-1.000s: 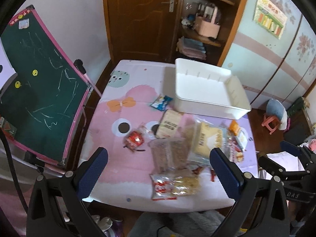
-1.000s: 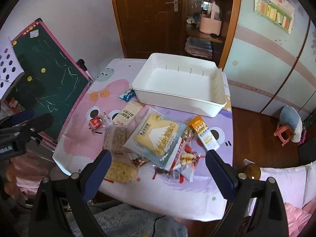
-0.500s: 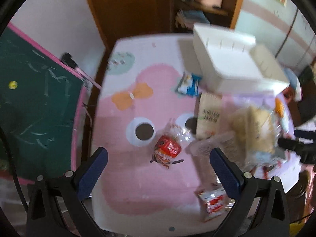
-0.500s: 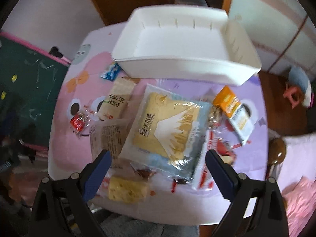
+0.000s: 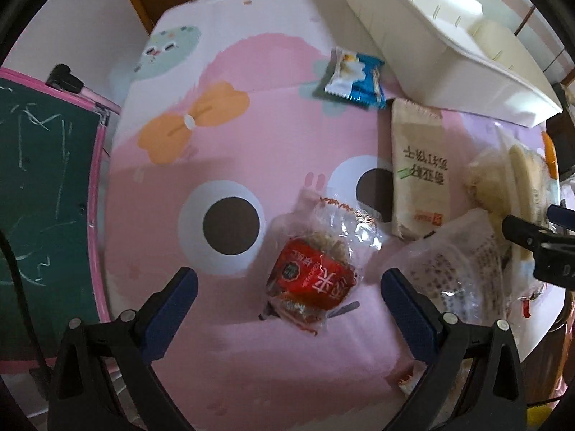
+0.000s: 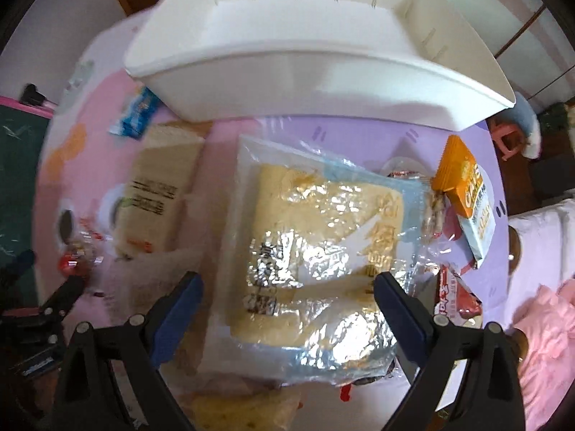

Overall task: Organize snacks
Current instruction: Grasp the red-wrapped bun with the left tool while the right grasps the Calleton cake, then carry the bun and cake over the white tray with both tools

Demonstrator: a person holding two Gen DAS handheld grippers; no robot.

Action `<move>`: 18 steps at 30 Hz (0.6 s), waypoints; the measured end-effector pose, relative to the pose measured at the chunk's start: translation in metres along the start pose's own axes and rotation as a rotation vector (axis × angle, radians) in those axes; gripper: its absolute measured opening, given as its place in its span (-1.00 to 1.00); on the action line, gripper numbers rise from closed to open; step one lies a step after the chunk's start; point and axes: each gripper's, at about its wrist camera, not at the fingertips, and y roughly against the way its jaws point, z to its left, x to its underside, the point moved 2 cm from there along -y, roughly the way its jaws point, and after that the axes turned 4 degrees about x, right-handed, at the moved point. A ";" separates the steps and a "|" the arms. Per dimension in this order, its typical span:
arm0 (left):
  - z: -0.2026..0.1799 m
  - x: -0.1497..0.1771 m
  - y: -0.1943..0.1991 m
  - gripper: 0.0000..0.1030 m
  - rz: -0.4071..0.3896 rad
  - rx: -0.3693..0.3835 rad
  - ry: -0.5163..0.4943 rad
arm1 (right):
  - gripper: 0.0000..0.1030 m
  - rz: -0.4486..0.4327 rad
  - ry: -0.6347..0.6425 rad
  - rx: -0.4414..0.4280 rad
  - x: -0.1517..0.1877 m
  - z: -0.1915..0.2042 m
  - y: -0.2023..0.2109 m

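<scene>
Your left gripper [image 5: 287,292] hangs wide open over the red snack packet [image 5: 312,280]; your right gripper [image 6: 287,296] gapes around the big yellow-cake bag [image 6: 316,248], just before the empty white bin [image 6: 316,46]. Both wrappers are slick and crinkly: pinch only film and they may slip or drag neighbouring packets off the table [image 5: 251,136].

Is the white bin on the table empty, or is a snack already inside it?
Empty as far as visible: the white bin shows only bare white floor and walls in the right wrist view. The snacks lie outside on the table.
</scene>
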 end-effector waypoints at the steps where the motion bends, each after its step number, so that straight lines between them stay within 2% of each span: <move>1: 0.000 0.000 -0.003 0.91 0.008 0.003 0.003 | 0.87 -0.005 0.003 0.027 0.000 0.002 -0.002; 4: 0.002 -0.001 -0.014 0.76 0.032 0.014 0.014 | 0.88 -0.014 0.009 0.069 -0.001 0.007 -0.004; 8: -0.001 0.001 -0.022 0.32 0.065 0.051 0.026 | 0.82 -0.030 0.021 0.122 0.000 0.016 -0.005; 9: -0.004 0.001 -0.022 0.26 0.058 0.038 0.022 | 0.67 -0.037 0.023 0.128 0.001 0.018 -0.004; 10: -0.007 0.001 -0.021 0.09 0.051 0.031 0.013 | 0.58 -0.053 0.033 0.135 0.002 0.020 -0.001; 11: -0.009 0.002 -0.020 0.06 0.049 0.028 0.006 | 0.44 -0.062 0.040 0.138 0.003 0.022 0.002; 15: -0.011 0.002 -0.017 -0.02 0.056 0.038 0.024 | -0.01 -0.101 0.061 0.125 0.004 0.023 0.013; 18: -0.013 0.004 -0.010 -0.03 0.050 0.035 0.037 | -0.21 -0.123 0.054 0.095 0.008 0.018 0.026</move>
